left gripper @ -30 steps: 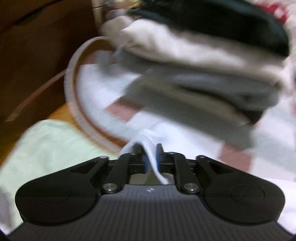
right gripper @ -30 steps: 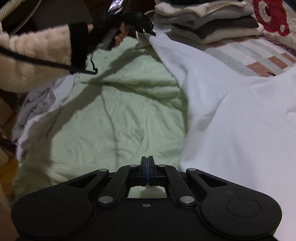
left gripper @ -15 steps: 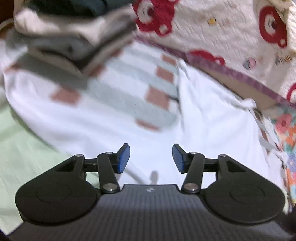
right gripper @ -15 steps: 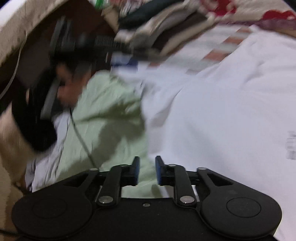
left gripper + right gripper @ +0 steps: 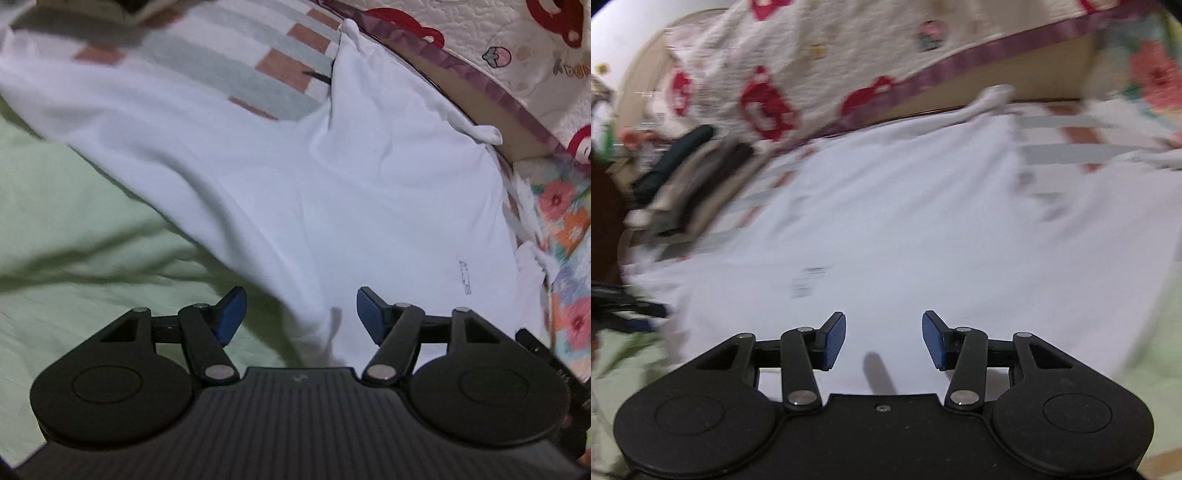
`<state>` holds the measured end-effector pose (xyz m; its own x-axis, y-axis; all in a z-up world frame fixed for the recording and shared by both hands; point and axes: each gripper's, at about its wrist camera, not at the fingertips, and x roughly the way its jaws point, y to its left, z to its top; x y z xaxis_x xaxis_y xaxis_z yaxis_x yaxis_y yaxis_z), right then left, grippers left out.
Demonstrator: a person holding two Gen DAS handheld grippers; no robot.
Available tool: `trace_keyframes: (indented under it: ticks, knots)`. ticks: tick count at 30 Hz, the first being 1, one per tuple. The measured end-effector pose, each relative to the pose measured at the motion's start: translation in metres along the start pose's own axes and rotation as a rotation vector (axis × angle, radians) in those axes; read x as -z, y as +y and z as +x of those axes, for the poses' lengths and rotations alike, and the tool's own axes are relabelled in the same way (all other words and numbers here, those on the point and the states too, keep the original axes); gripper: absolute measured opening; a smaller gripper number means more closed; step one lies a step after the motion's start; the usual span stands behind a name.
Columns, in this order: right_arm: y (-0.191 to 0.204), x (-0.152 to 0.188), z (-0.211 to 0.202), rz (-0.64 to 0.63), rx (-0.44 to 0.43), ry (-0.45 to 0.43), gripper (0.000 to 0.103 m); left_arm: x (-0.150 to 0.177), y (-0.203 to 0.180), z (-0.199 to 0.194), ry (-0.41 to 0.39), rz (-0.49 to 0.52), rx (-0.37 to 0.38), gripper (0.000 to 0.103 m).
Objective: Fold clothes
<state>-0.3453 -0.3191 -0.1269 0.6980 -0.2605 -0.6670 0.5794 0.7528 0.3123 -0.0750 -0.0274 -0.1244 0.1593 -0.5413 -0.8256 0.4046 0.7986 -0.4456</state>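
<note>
Bed: pale green sheet, striped blanket, bear-print quilt behind.

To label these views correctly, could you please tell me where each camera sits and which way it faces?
Left wrist: on the left hand-held gripper, open, facing the white garment lying over a green sheet.
Right wrist: on the right hand-held gripper, open, facing the same garment and the folded stack.
Shared: the garment and the patterned quilt.
</note>
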Motion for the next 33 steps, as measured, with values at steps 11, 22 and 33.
trace_keyframes:
  ticks: [11, 22, 33]
  knots:
    - [-0.129, 0.006, -0.037, 0.461, 0.176, -0.082, 0.055, 0.012, -0.007, 0.029, 0.003, 0.034, 0.021, 0.014]
    - [-0.153, 0.018, -0.022, 0.559, 0.059, -0.143, 0.062, 0.010, -0.002, 0.033, -0.038, -0.003, 0.133, 0.039]
    - [-0.133, -0.015, -0.050, 0.417, 0.044, -0.311, 0.004, 0.012, -0.007, 0.014, -0.117, -0.034, 0.125, 0.005]
